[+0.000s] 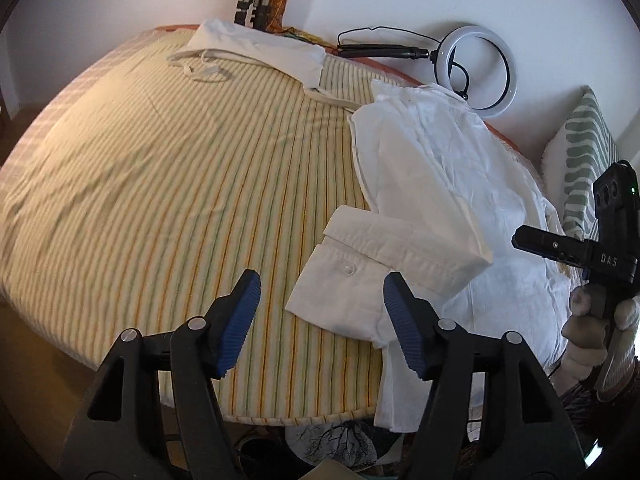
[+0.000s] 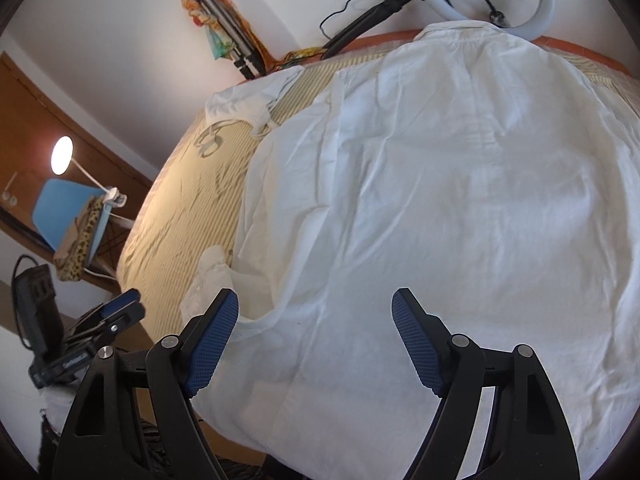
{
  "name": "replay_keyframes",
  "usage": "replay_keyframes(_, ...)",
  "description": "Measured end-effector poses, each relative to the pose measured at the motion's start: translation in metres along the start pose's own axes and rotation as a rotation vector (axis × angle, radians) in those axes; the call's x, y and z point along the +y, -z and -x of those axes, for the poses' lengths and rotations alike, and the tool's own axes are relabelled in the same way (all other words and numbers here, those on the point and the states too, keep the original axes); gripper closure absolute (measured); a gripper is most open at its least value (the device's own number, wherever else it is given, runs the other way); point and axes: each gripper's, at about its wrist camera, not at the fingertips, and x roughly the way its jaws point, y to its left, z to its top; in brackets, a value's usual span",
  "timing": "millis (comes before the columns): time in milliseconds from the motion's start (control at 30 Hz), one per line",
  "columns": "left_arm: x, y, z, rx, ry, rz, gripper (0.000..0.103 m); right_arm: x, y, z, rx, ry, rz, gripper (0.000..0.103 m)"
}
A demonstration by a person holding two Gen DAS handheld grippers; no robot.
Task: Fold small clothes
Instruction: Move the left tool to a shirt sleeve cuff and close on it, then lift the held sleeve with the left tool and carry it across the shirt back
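Left tool (image 1: 322, 280) jaws apart, empty, shirt cuff (image 1: 352, 280) just ahead. Right tool (image 2: 316, 300) wide, empty, above white shirt (image 2: 460, 200) on bed (image 1: 160, 160).

white shirt (image 2: 460, 200), yellow-striped bedsheet (image 1: 160, 184)

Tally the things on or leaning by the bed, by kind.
White garments: 2, the shirt and the folded garment
Ring lights: 1
Pillows: 1
Tripods: 1
Total: 5
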Motion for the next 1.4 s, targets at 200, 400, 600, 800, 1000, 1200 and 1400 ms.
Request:
replay_keyframes(200,-0.004,-0.012,-0.036,0.041,-0.037,-0.025,0.038,0.008,0.002,-0.014,0.027,0.030,0.019,0.033)
replay_keyframes(400,-0.008,-0.012,-0.054,0.083,0.011,-0.017,0.092,-0.003,0.002,-0.019,0.046,0.034,-0.007,0.033)
replay_keyframes(600,-0.029,-0.006,-0.029,0.039,0.053,-0.104,0.103,-0.006,0.003,-0.023,0.053,0.040,-0.006,0.034)
replay_keyframes(800,-0.055,0.009,-0.007,0.013,0.050,-0.207,0.103,-0.006,0.003,-0.021,0.051,0.048,0.000,0.034)
replay_keyframes(1000,-0.026,-0.009,-0.028,0.039,-0.029,-0.091,0.060,0.000,0.002,-0.012,0.027,0.011,-0.008,0.034)
replay_keyframes(1200,-0.033,-0.008,-0.059,0.093,-0.092,-0.173,0.045,0.003,0.002,-0.007,0.012,0.008,0.010,0.033)
replay_keyframes(1400,-0.040,-0.003,-0.060,0.070,-0.073,-0.198,0.100,0.000,0.001,-0.014,0.033,0.021,0.003,0.033)
